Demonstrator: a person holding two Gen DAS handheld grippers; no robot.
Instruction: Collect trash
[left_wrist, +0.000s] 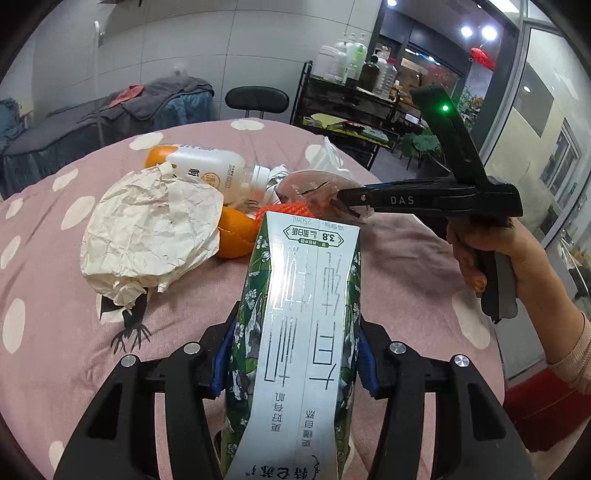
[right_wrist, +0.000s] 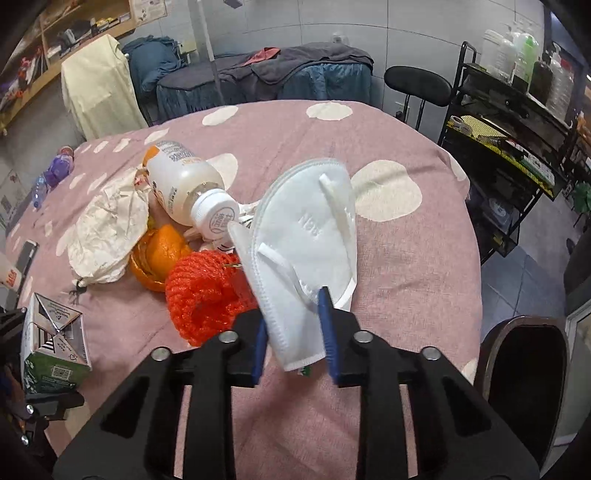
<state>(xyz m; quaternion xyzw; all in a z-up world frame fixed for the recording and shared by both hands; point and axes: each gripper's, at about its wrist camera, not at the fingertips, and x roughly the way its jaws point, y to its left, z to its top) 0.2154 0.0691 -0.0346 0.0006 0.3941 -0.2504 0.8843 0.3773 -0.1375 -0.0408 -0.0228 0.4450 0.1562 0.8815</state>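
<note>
Trash lies heaped at the middle left of both views on a pink quilted cover with cream spots: a crumpled sheet of off-white paper, a white plastic bottle with a screw cap lying on its side, torn orange peel and a bunched red-orange foam net, all touching or overlapping.

From the left wrist camera, the left gripper is clamped on a green and silver milk carton, its blue pads pressing both sides. From the right wrist camera, the right gripper holds a folded white face mask raised off the cover, the blue pads pinching its lower edge. The mask's straps hang loose.

The cover's right edge curves away in the right wrist view, with bare pink cloth between the heap and that edge. Beyond it, at the lower right, stands a dark round bin, its mouth open. A black metal shelf rack with bottles fills the upper right, and a black chair stands behind the far edge. A dark bed piled with grey and blue cloths runs along the tiled back wall.
</note>
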